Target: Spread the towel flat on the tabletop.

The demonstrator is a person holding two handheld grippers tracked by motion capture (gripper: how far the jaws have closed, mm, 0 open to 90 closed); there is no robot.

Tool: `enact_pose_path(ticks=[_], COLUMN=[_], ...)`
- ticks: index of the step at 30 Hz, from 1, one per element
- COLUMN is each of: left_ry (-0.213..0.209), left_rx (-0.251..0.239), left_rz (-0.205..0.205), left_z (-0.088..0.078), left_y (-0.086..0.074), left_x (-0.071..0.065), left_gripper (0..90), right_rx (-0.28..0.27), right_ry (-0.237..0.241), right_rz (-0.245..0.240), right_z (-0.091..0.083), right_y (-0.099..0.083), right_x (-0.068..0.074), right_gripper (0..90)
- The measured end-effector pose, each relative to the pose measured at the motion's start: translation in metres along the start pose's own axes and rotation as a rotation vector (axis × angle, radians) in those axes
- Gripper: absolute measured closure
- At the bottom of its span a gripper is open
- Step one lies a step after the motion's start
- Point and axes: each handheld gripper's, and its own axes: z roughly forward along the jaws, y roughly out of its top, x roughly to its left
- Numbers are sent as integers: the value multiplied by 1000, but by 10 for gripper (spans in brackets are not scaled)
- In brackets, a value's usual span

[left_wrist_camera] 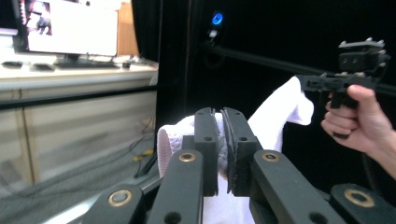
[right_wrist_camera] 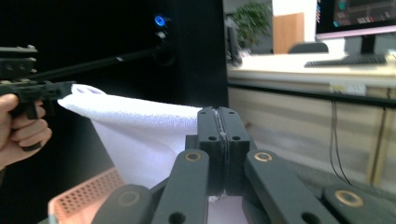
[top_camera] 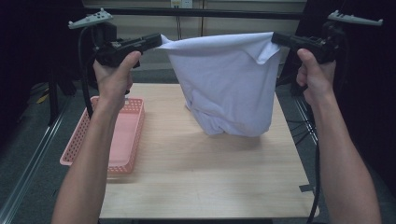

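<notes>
A white towel [top_camera: 229, 88] hangs stretched between two hand-held grippers above a wooden table [top_camera: 196, 182], its top edge running nearly level from the left gripper [top_camera: 158, 41] to the right gripper [top_camera: 275, 39]. Each gripper's jaws are pressed together on an upper corner of the cloth; the left gripper view shows fabric pinched between the jaws, the right gripper view a thin fold. The towel's body sags below that edge, its bunched lower end resting on or just above the tabletop, too close to tell. A pink basket [top_camera: 126, 135] sits at the table's left side, nearer the left hand [top_camera: 114, 77], so any move toward it likely leads with that side.
</notes>
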Motion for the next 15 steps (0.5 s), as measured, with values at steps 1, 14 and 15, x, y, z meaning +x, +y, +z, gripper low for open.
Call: enact_pose_path(ticks=[1, 14, 15], left_ry=[-5, -126, -129], left_rx=[4, 273, 291], left_rz=[2, -137, -150], left_z=[-3, -48, -51], left_y=[-1, -179, -191], left_x=[-5, -54, -58], left_gripper=[853, 850, 850], right_rx=[-7, 191, 226], right_ry=[10, 149, 138], right_rz=[-4, 64, 56], right_z=[-3, -69, -76], right_y=[2, -143, -160], right_x=[3, 44, 51], right_gripper=[893, 893, 893])
